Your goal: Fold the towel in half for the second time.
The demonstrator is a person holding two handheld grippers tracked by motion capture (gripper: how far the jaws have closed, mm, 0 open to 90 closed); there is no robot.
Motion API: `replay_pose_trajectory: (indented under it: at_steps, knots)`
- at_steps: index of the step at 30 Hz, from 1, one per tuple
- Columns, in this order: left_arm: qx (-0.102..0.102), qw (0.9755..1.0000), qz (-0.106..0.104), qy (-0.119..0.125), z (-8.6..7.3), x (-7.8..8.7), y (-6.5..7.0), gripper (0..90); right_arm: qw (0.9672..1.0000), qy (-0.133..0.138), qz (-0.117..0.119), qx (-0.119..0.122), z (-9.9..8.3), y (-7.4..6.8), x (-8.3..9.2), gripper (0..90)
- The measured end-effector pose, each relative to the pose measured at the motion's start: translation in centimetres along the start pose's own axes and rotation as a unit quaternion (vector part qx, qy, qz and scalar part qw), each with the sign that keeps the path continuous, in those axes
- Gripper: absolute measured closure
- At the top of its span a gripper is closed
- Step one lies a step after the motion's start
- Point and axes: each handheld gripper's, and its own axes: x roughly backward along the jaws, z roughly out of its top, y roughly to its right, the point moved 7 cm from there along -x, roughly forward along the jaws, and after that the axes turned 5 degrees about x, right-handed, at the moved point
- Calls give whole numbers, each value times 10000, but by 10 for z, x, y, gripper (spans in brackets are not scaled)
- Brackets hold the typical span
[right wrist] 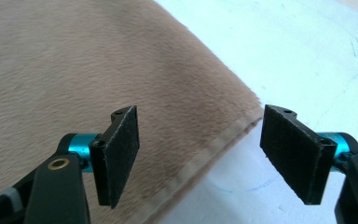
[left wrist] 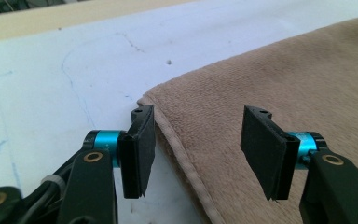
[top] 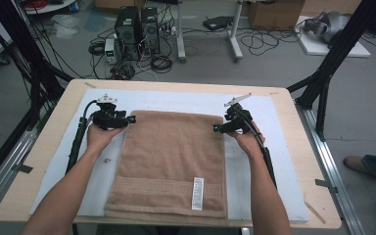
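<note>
Towel [top: 174, 161]: tan, laid flat on the white mat [top: 284, 161] in the middle of the table [top: 44, 161]; near edge folded over, with a white care label [top: 198, 193] facing up
Placement: spread square to the person, I'd say so both far corners can be taken at once for a fold
Left tongs [top: 131, 119]: apart, gripping nothing; they straddle the hemmed edge at the far left corner, one pad over the mat, the other over the pile
Right tongs [top: 217, 128]: likewise apart and empty; hem of the far right corner lies between them, not pinched
Beyond: floor [top: 274, 63] with cables and computer towers [top: 137, 32]
</note>
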Motion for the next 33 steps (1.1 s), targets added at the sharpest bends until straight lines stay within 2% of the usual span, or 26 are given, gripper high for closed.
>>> replay_pose_trajectory:
  at_steps: [6,8,10,12,14,15,16,17,18,20,21,22,24,29,33]
  knots:
    - [189,9994,263,-150,-10,-16,-12,429,9991,14,-40,-431,-7,8,-15,279]
    - [299,9991,239,-189,-13,-20,-13,430,9985,4,11,-541,-11,10,-20,290]
    - [278,9991,204,-250,-15,-24,-12,440,9980,-78,32,-634,-14,9,-25,292]
    - [216,9990,270,-270,-16,-26,-11,451,9975,-21,13,-701,-14,10,-26,314]
    - [193,9992,203,-294,-16,-26,-9,510,9975,-48,-20,-708,-14,10,-25,357]
    - [161,9992,192,-296,-16,-27,-6,557,9978,-54,2,-668,-13,9,-26,407]
    - [57,9992,235,-317,-16,-28,-5,570,9982,-63,43,-601,-12,6,-26,441]
    - [53,9992,236,-332,-16,-28,-5,587,9984,-80,3,-553,-11,4,-27,461]
    - [121,9992,203,-320,-16,-28,-5,613,9987,-81,8,-506,-10,3,-28,524]
    - [155,9992,104,-343,-16,-28,-4,685,9981,-51,247,-569,-9,0,-27,647]
    - [175,9992,-5,-361,-16,-28,-3,723,9973,-41,400,-607,-9,-2,-27,752]
    - [215,9992,-43,-344,-16,-28,-2,775,9965,-25,556,-626,-8,-4,-27,764]
    - [235,9991,-61,-360,-16,-27,-1,806,9961,-22,590,-656,-8,-5,-27,789]
    - [186,9994,-36,-296,-14,-24,-1,832,9975,22,522,-480,-3,-5,-19,804]
    - [136,9999,-56,-43,-4,-17,1,837,9977,130,532,-394,4,-3,-10,806]
